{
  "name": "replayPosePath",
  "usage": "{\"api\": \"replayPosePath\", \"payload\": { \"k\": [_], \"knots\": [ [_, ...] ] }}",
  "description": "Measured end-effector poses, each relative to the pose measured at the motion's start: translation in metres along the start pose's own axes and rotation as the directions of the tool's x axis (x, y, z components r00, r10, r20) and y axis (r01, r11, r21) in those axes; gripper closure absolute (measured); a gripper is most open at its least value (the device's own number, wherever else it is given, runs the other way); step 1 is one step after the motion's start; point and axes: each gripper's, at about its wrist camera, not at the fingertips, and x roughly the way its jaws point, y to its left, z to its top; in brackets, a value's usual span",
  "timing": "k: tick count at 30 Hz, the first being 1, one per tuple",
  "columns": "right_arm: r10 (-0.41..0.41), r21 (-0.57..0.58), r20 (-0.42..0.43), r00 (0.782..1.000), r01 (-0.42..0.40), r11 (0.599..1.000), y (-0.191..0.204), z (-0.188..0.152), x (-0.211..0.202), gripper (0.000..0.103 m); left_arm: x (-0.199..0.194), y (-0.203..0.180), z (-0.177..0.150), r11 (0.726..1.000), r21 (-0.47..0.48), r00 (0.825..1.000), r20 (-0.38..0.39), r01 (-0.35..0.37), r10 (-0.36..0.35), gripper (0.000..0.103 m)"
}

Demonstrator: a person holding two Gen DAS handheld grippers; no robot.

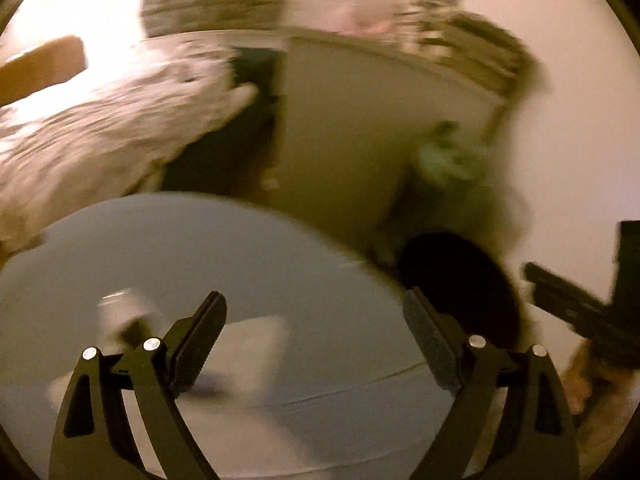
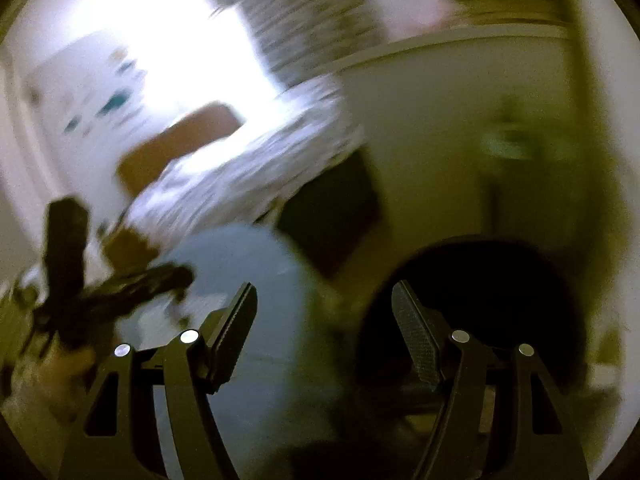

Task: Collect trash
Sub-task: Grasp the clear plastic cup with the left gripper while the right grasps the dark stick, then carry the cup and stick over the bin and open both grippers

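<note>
Jaws wide apart on both tools, nothing held: left gripper (image 1: 316, 340) over a round grey table (image 1: 248, 248), right gripper (image 2: 324, 320) between that table's edge and a dark bin (image 2: 472, 280). Just left of the left fingers, a pale crumpled scrap (image 1: 124, 312) lying on the tabletop, apparently the trash; too blurred to name. Best slowed first, since both views smear. Then: swing left, straddle the scrap, close fully, lift clear before crossing to the bin. Farther off, patterned bedding (image 1: 100, 132) and a pale cabinet (image 1: 352, 120), not involved.
</note>
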Motion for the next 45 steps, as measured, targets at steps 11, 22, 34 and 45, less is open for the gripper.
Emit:
{"api": "replayPosePath", "payload": {
  "k": [11, 22, 34, 45],
  "knots": [
    [0.212, -0.333, -0.351, 0.912, -0.333, 0.882, 0.15, -0.004, 0.12, 0.037, 0.024, 0.109, -0.011, 0.991, 0.125, 0.99, -0.12, -0.054, 0.069, 0.014],
    [0.117, -0.477, -0.496, 0.86, -0.383, 0.791, 0.202, -0.017, 0.203, 0.062, 0.048, 0.117, -0.015, 0.965, 0.261, 0.989, -0.148, 0.018, 0.022, 0.043],
    [0.213, -0.284, -0.392, 0.895, -0.339, 0.897, 0.156, -0.001, 0.15, 0.091, 0.014, 0.099, -0.013, 0.984, 0.167, 0.998, -0.049, 0.056, -0.049, 0.05],
    [-0.014, 0.173, 0.168, 0.986, -0.015, 0.985, -0.008, 0.031, -0.037, 0.091, -0.022, -0.03, 0.033, 0.943, 0.172, 0.95, 0.08, 0.286, -0.303, 0.049]
  ]
}}
